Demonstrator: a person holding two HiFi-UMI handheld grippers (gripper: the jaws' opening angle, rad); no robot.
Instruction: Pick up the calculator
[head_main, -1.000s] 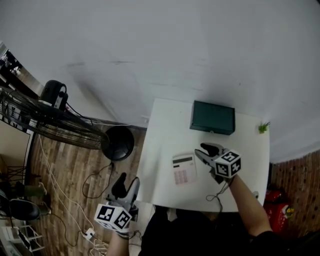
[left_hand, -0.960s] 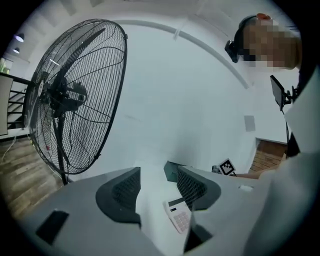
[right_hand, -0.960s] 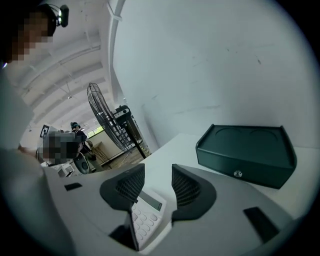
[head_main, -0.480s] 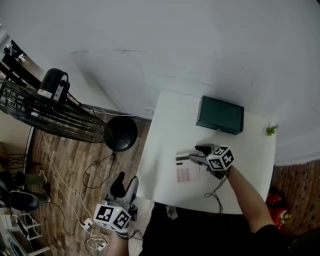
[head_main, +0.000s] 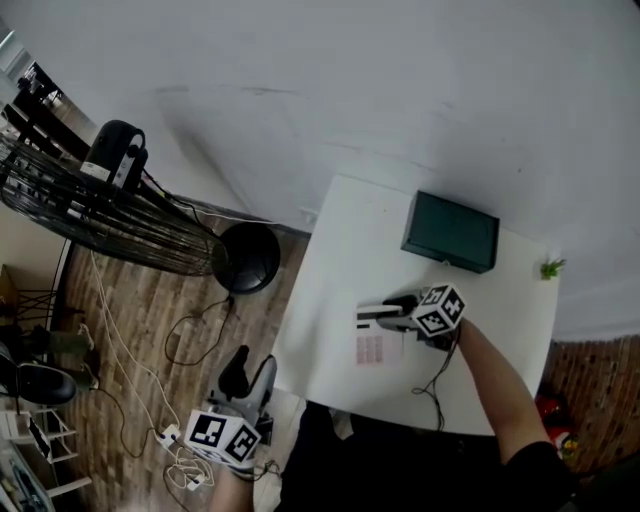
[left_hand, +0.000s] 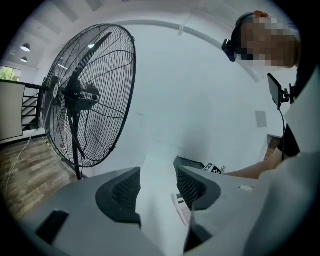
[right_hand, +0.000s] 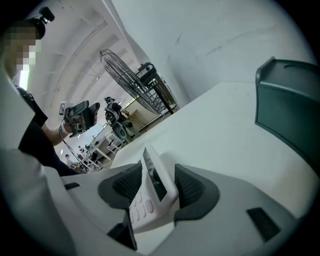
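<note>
White table (head_main: 340, 232): a small top against a pale wall, seen from steeply above.
Calculator (right_hand: 150, 200): white, with a dark screen and pale keys. It lies near the middle of the table, and its screen end sits between the 2 jaws of the right gripper.
Right gripper (head_main: 388, 312): reaches in from the table's near right side. Its jaws are closing around the calculator, 1 dark ribbed pad on either side. The pads stand very close to the casing, but a firm press is not clear.
Marker cube (head_main: 440, 308): black-and-white squares, riding on top of the right gripper, just above the forearm.
Left gripper (left_hand: 158, 186): held low, off the table's near left corner and above the floor. Its jaws stand apart with nothing between them. The table and calculator show far beyond the gap.
Green box (head_main: 450, 232): dark green, at the table's far side, well apart from the calculator.
Small plant (head_main: 551, 268): a green sprig at the table's far right edge.
Fan (head_main: 100, 215): a large black wire-cage fan left of the table, with its round base (head_main: 245, 258) near the table's left edge.
Wooden floor (head_main: 130, 330): brown planks with loose cables (head_main: 190, 340) trailing across them.
</note>
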